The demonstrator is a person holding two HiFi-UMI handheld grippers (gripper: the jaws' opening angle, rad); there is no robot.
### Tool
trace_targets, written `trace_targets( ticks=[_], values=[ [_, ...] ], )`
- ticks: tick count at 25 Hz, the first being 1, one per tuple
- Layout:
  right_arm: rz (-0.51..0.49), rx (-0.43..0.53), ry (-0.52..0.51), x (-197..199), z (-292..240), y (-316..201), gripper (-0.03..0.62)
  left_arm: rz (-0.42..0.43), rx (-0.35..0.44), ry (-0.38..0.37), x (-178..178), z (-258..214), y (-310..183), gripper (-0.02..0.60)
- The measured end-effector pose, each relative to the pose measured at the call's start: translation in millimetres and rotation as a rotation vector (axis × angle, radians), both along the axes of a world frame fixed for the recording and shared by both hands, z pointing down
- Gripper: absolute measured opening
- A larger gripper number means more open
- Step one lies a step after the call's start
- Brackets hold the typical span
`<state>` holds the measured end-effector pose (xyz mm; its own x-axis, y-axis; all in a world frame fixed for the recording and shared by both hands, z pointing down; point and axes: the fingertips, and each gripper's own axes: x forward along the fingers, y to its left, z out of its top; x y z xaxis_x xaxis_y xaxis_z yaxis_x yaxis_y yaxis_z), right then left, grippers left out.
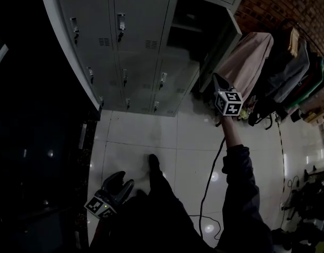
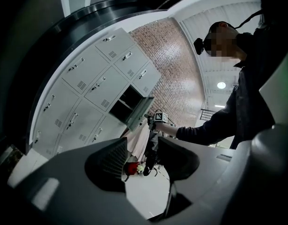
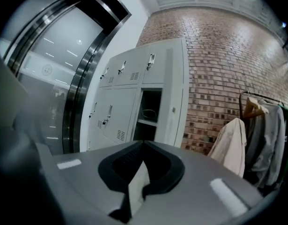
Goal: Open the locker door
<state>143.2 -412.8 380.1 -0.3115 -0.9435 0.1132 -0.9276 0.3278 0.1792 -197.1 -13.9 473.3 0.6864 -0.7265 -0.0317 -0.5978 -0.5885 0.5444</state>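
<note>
Risks first.
- The locker door (image 1: 217, 51) stands swung out to the right, with the dark compartment bare behind it. Nothing holds the door. If it is free on its hinge, it could drift back shut.
- The right claw (image 1: 218, 82) is raised close to the door's free edge. Its jaws are closed tip to tip with nothing between them, so a careless forward move would strike the panel instead of gripping it. A knock from the right side would push the door toward closing.
- A pale coat (image 1: 251, 57) hangs on the rack just right of the door. If the door swings wider, it may catch the cloth.
- A cable (image 1: 206, 194) trails from the right arm across the floor by the person's foot (image 1: 154, 165). I judge this a trip or snag hazard if they step toward the lockers.

Positions.
- In the right gripper view, the door (image 3: 174, 111) is ahead of and above the right claw (image 3: 143, 146) and clearly apart from it. The open compartment lies just left of the door, and brick wall lies to the right.
- The left claw (image 1: 119, 181) hangs low at the near left with its jaws wide and empty. It is well apart from the lockers.
- In its own view, the left claw (image 2: 141, 156) points up at the door (image 2: 138, 114), which is far off.

Judgement: the door is already open, so little of the task is left.
</note>
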Motion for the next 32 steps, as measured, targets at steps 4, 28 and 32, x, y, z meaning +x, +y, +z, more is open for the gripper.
trace_targets(
  ticks=[4, 28, 32],
  values=[
    [-0.015, -0.02, 0.037, -2.2, 1.6, 70.6, 0.001, 0.064, 0.005, -0.016, 12.8, 2.0, 28.4, 0.215],
    [-0.258, -0.035, -0.151, -102.8, 36.1, 426.7, 0.04, 0.206, 0.083, -0.334, 151.0, -6.5, 63.5, 0.183],
    [-0.271, -0.005, -0.122, -96.9, 29.9, 427.0, 0.002, 0.211, 0.091, -0.343, 160.6, -5.7, 70.2, 0.183]
  ],
)
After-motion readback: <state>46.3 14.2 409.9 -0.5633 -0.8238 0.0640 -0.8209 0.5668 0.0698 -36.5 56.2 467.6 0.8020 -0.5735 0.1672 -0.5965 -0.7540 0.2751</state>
